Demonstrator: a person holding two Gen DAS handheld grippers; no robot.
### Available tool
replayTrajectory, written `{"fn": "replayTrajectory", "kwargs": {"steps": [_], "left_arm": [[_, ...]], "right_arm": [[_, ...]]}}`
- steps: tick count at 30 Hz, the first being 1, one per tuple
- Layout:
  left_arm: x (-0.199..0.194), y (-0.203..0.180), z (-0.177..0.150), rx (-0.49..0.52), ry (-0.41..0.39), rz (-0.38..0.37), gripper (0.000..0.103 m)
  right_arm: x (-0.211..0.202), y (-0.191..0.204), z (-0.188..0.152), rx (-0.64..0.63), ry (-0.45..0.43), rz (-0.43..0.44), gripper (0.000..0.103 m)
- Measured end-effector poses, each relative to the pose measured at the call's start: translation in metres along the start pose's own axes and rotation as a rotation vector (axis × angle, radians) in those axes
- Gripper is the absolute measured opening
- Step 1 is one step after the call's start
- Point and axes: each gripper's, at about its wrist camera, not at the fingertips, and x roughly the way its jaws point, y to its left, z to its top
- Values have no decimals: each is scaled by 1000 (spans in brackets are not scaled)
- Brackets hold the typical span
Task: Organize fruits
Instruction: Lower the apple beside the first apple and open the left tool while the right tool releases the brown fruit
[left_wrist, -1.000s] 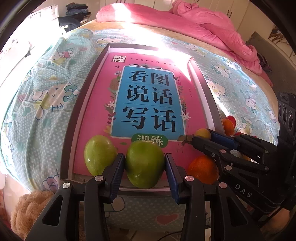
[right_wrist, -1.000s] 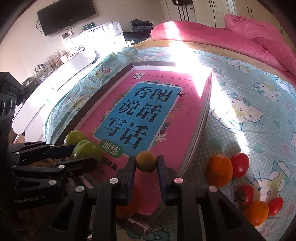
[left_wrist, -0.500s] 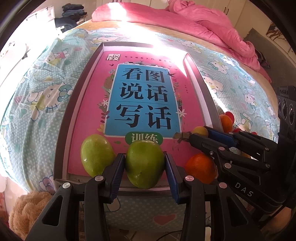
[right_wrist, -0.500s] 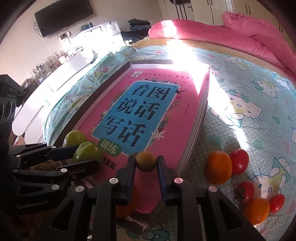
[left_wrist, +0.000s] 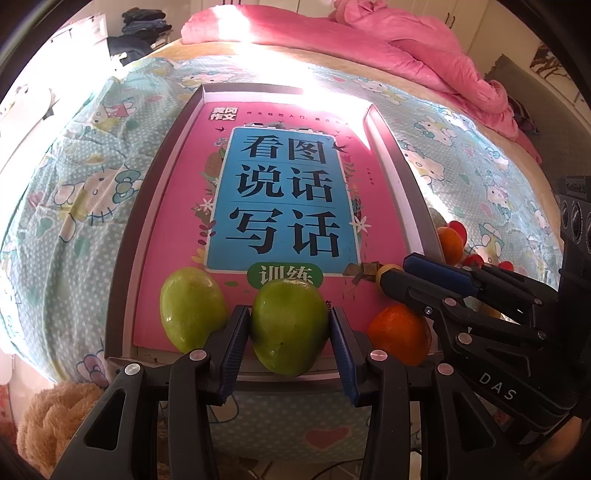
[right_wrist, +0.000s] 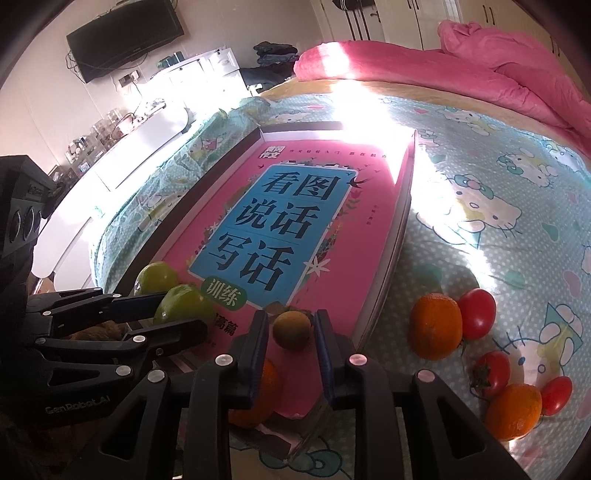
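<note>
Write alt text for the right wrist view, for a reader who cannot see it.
The right gripper holds a small brownish-yellow fruit between its jaws over a pink book lying in a tray on a cartoon-print bedsheet. At left, the left gripper clamps a green fruit; oranges and tomatoes lie on the sheet at right.

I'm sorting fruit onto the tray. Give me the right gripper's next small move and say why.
Probably open the right gripper: its small brownish fruit is already over the pink book in the tray, beside an orange, so it can be released here.
</note>
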Motion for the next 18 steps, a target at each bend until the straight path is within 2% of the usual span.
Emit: {"fn": "replayTrajectory", "kwargs": {"steps": [5, 12, 18], "left_arm": [[0, 0, 0, 2, 0, 1, 46], [0, 0, 0, 3, -4, 2, 46], [-2, 0, 2, 1, -16, 2, 52]], "right_arm": [[-3, 0, -1, 2, -8, 5, 30], [-10, 2, -3, -8, -30, 6, 44], [-17, -3, -4, 9, -50, 11, 45]]}}
